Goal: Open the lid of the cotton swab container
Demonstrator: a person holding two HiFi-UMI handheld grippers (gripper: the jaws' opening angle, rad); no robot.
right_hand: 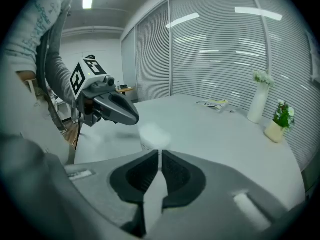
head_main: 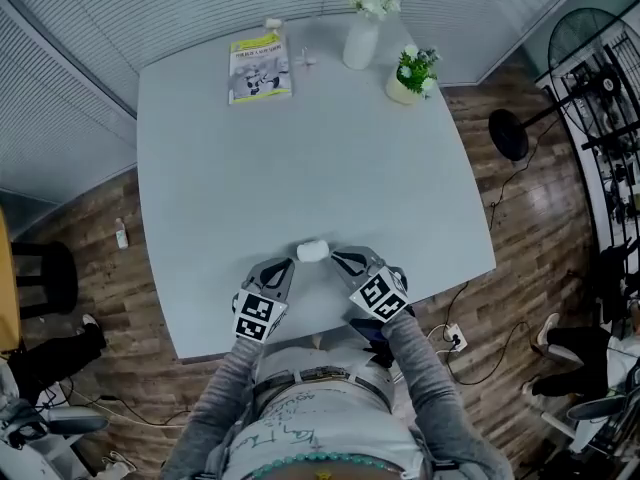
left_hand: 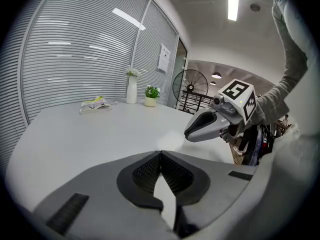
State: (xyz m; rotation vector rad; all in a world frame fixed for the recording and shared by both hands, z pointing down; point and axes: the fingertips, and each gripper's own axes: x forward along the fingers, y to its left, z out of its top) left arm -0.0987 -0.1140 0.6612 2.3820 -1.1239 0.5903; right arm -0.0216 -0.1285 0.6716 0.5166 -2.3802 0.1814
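The cotton swab container (head_main: 313,251) is a small white tub with its lid on, standing on the grey table (head_main: 300,158) near the front edge. My left gripper (head_main: 289,264) sits just left of it and my right gripper (head_main: 339,259) just right of it, both tips close to the tub and apart from it. In the left gripper view the tub (left_hand: 170,140) is a blurred white shape beyond the shut jaws (left_hand: 160,154), with the right gripper (left_hand: 189,133) beside it. In the right gripper view the tub (right_hand: 154,135) stands just past the jaws (right_hand: 160,153), which hold nothing.
A booklet (head_main: 259,66), a white vase of flowers (head_main: 362,38) and a small potted plant (head_main: 410,76) stand at the table's far edge. A floor fan (head_main: 515,133) stands off to the right. The table's front edge lies right under my hands.
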